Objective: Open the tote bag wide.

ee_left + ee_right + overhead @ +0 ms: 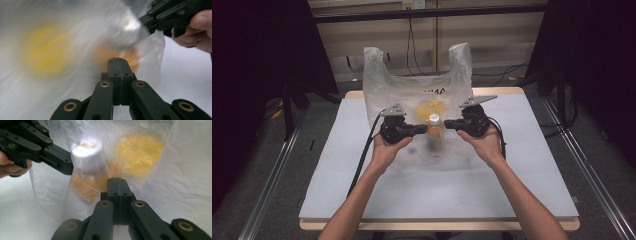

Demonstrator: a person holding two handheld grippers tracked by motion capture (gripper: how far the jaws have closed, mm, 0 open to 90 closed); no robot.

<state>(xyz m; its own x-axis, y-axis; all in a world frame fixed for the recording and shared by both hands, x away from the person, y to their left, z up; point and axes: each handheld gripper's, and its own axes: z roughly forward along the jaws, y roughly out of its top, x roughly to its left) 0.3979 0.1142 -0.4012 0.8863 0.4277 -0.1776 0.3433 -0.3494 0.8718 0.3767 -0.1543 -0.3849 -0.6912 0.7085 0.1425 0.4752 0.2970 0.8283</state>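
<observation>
A thin, crinkled, translucent plastic bag [412,95] stood mid-table, toward the far edge, with a white-capped orange bottle [434,131] and a blurred yellow shape inside. Your left gripper [424,129] and right gripper [447,123] flanked the bottle, each with its jaws pressed together.

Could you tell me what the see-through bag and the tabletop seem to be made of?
The translucent white carrier bag looks like thin plastic film: crinkled, glossy, with yellow contents showing through. The pale grey tabletop looks like a matte, smooth board, possibly laminate over wood, judging by its tan edge.
</observation>
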